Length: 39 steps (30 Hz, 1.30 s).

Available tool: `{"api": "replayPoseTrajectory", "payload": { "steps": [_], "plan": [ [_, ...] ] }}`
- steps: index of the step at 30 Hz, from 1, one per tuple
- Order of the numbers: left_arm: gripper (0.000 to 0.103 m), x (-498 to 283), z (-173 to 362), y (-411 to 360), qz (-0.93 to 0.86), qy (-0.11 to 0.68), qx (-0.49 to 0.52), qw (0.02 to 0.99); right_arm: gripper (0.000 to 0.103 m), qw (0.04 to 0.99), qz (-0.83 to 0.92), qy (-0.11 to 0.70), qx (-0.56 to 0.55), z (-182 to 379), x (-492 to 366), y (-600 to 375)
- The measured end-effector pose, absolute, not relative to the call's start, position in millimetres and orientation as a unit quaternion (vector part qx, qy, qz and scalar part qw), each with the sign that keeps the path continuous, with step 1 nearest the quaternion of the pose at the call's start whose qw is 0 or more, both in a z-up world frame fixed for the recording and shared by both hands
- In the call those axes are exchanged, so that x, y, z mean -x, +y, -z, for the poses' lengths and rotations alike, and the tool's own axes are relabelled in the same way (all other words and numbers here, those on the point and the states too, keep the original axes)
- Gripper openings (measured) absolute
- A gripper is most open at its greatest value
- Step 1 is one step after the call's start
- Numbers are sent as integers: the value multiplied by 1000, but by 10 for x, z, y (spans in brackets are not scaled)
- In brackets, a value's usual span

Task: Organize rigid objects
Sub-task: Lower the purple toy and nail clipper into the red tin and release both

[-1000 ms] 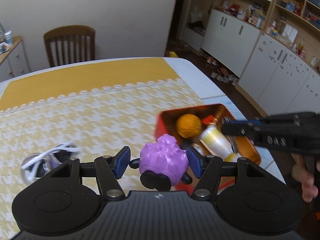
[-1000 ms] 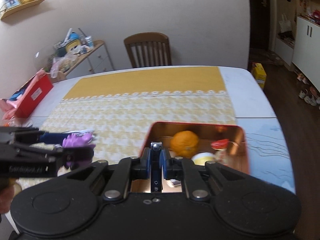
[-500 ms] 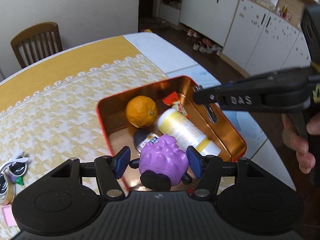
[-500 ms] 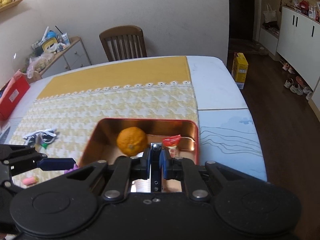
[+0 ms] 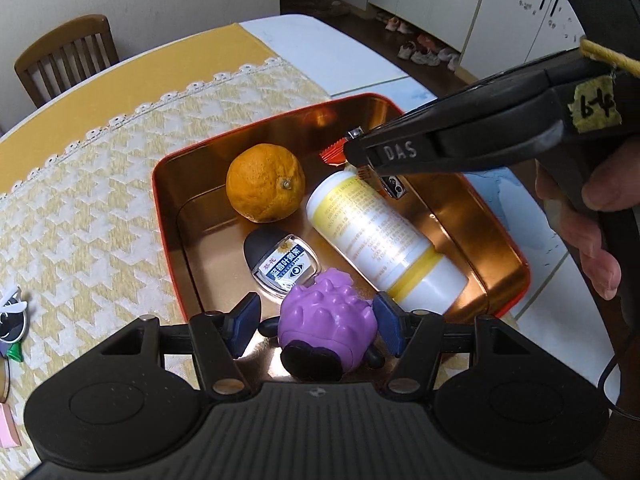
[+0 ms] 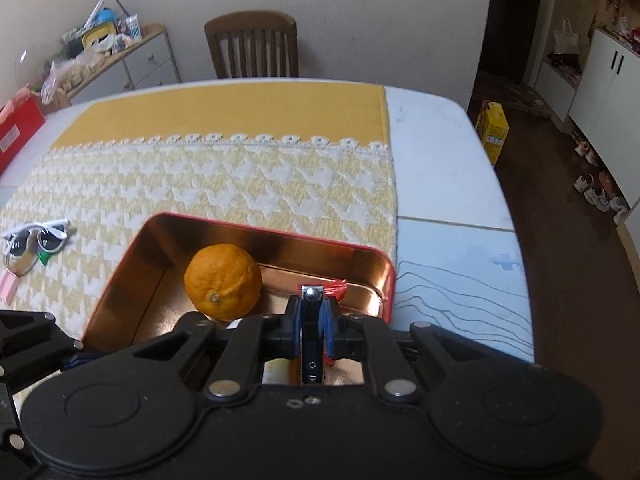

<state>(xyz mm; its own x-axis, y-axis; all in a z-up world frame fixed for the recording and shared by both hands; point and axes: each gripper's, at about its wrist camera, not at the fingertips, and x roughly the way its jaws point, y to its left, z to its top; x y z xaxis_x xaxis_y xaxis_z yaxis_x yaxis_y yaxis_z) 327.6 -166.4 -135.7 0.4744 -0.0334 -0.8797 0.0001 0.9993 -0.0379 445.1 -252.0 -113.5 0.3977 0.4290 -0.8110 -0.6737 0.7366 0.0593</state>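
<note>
A red tin (image 5: 162, 208) with a copper inside sits on the table; it also shows in the right wrist view (image 6: 120, 268). In it lie an orange (image 5: 265, 188), a white and yellow bottle (image 5: 384, 236), a small black and clear case (image 5: 280, 264) and a red wrapper (image 5: 332, 154). My left gripper (image 5: 316, 320) holds a purple spiky toy (image 5: 328, 324) over the tin's near end; the right pad touches it, the left pad stands a little off. My right gripper (image 6: 311, 316) is shut on a metal nail clipper (image 6: 311, 332) above the tin.
White-framed sunglasses (image 6: 38, 236) and small items lie on the yellow houndstooth cloth (image 6: 240, 176) left of the tin. A wooden chair (image 6: 252, 46) stands behind the table. The table edge and floor with shoes are on the right.
My left gripper carried the purple toy from the cloth to over the tin and lower into it. My right gripper with the clipper came forward over the tin.
</note>
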Motion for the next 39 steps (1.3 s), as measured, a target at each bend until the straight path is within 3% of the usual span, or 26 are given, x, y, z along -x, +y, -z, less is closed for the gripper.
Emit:
{"api": "replayPoseTrajectory", "payload": {
  "steps": [14, 19, 30, 39],
  "plan": [
    [61, -3372, 1416, -1642, 15, 514, 36, 857, 11, 814, -334, 448, 157, 1261, -4532, -2467],
    [62, -3376, 1425, -1627, 16, 511, 46, 858, 20, 816, -332, 449, 150, 1267, -4546, -2482],
    [61, -3282, 1294, -1566, 12, 489, 76, 869, 22, 814, -344, 450, 128, 1101, -4420, -2610],
    [61, -3008, 988, -1454, 3, 449, 84, 890, 35, 819, -350, 443, 103, 919, -4235, -2743]
  ]
}}
